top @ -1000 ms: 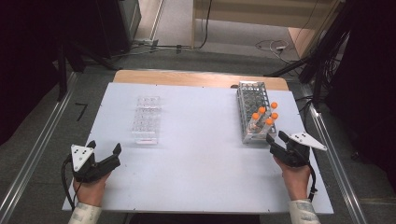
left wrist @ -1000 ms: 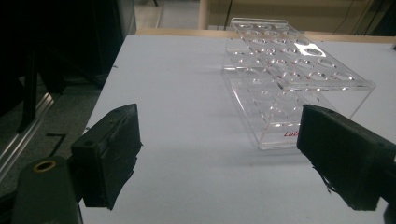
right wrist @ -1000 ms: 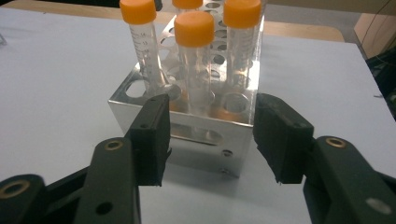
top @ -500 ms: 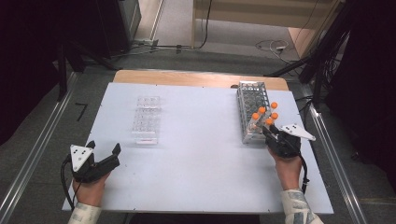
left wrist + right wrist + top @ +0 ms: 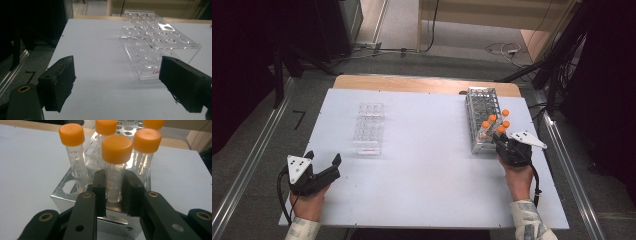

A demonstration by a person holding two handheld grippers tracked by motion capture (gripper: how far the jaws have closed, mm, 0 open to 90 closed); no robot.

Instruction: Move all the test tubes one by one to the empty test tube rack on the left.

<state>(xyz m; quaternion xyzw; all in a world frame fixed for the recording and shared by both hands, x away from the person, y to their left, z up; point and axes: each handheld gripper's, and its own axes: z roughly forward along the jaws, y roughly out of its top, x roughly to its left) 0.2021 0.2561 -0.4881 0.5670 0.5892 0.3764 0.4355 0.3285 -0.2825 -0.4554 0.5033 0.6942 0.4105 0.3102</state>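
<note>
Right tongs [image 5: 113, 192] closing on an orange-capped tube [image 5: 115, 170] in the metal rack [image 5: 484, 120], counter's right edge; left tongs [image 5: 323, 165] idling open; clear rack [image 5: 369, 127] awaiting tubes.

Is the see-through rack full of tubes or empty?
Empty. In the left gripper view, every hole of the clear rack is bare, and no tube stands in it.
</note>
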